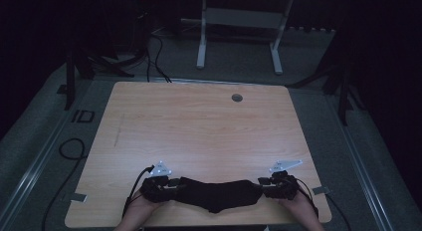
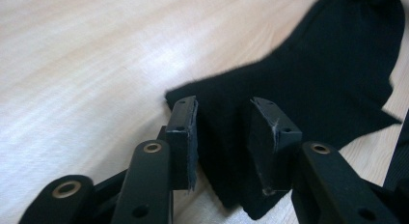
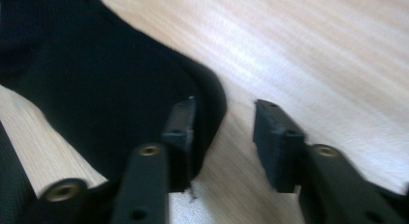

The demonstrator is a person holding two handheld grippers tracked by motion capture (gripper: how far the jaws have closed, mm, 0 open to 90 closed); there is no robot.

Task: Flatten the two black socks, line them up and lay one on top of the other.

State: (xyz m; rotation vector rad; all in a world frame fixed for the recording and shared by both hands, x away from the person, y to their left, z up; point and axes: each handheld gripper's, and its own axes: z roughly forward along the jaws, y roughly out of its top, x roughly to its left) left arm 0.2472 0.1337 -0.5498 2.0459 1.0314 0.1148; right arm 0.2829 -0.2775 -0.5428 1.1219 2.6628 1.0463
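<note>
Lying flat on the tabletop (image 1: 199,121), a black cloth (image 1: 214,193) stretches between both grippers (one at each end). The left gripper (image 2: 224,137) and right gripper (image 3: 224,137) have jaws parted, gripping nothing.

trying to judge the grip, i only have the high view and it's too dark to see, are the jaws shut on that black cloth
Observer: No. In the left gripper view the left gripper stands open, with the black cloth lying loose between its pads.
Operator: and the right one
Observer: The right gripper is open too; the cloth's rounded edge lies by one pad, and bare table shows in the gap.
Operator: is the cloth lifted at all
Observer: It looks flat on the wood in both gripper views.
</note>
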